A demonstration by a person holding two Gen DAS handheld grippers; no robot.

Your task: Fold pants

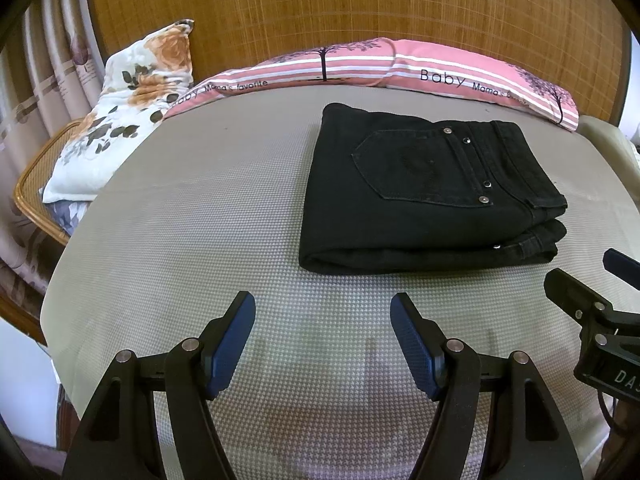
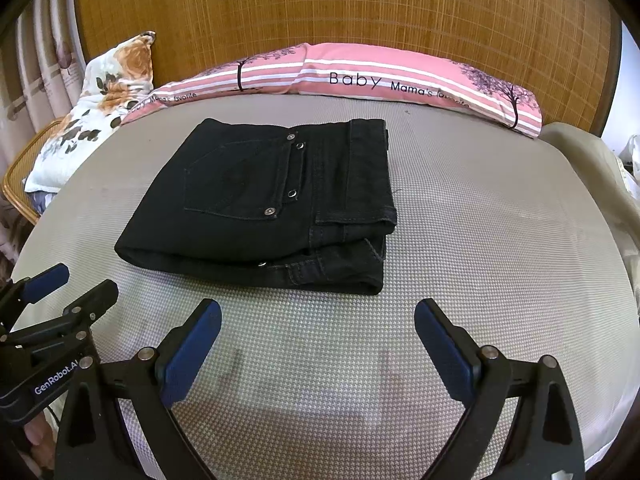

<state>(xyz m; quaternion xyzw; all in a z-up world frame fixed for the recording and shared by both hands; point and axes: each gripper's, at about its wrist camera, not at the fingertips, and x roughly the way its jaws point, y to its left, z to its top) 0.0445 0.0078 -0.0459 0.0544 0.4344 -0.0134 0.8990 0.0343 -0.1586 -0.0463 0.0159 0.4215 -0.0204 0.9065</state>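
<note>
Pants (image 1: 428, 196) lie folded (both grippers' fingers (image 2: 192, 356) spread wide, empty).

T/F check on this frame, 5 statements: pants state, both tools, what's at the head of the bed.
1. The black pants lie folded into a compact stack on the grey mattress. True.
2. The left tool is shut on the pants. False: it is open, short of the stack, holding nothing.
3. The right tool is open and holds nothing. True.
4. A back pocket with metal rivets faces up on the stack. True.
5. The pink striped pillow lies on top of the pants. False: it lies along the bed's far edge, apart from them.
</note>
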